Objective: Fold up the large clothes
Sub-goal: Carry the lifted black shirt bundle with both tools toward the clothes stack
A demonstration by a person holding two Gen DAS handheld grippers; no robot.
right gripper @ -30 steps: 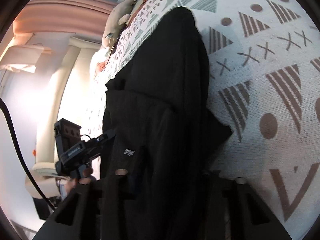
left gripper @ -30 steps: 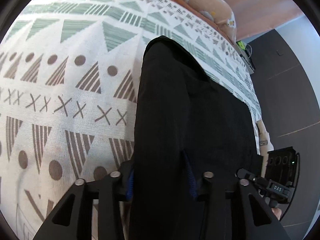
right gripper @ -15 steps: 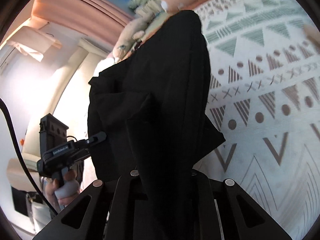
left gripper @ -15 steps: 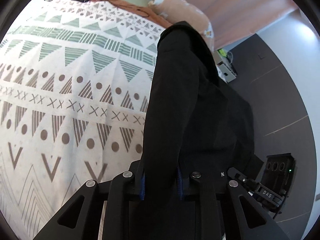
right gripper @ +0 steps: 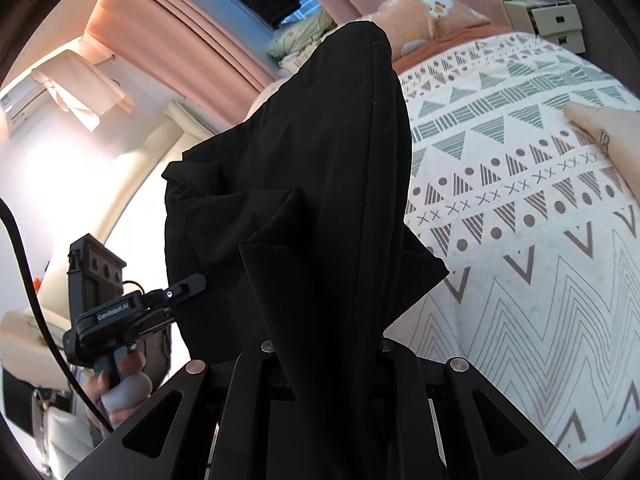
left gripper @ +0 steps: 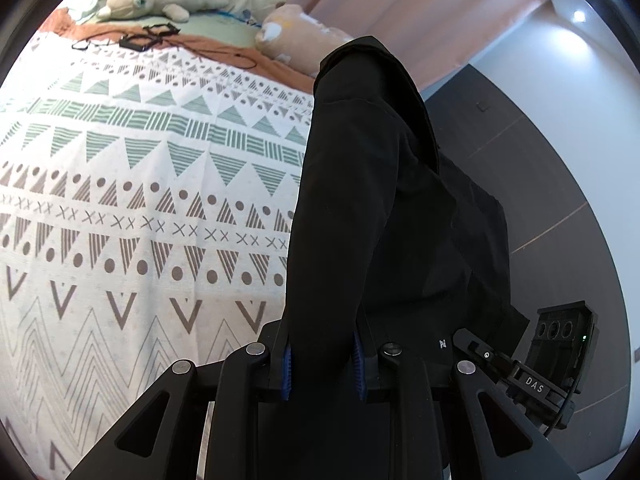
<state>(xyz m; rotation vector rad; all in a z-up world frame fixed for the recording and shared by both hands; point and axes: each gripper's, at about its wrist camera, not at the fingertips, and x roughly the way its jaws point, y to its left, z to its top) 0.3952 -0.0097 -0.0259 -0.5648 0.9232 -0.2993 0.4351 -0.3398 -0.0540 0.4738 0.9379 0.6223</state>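
A bed filled most of both views, covered by a white bedspread (left gripper: 132,184) printed with rows of green and brown triangles, dots, crosses and chevrons. At the bed's far edge lay an orange-brown sheet, a beige plush toy (left gripper: 156,0) and a peach pillow (left gripper: 296,36), with pink curtains (right gripper: 192,28) behind. Dark floor (left gripper: 536,184) showed past the bed's side edge.

A black garment (left gripper: 360,200) hung in the air above the bed's near side edge, held up by 2 grippers and stretched between them. The left gripper (left gripper: 322,364) was clamped on 1 bunched part of the cloth, its blue pads (left gripper: 286,364) pressing the fabric from both sides. The right gripper (right gripper: 324,354) was clenched on another part; the cloth draped over its fingers and hid the tips. In the right wrist view the garment (right gripper: 304,168) rose in folds toward the curtains. A hand (right gripper: 124,384) held the left gripper's handle at that view's lower left corner.
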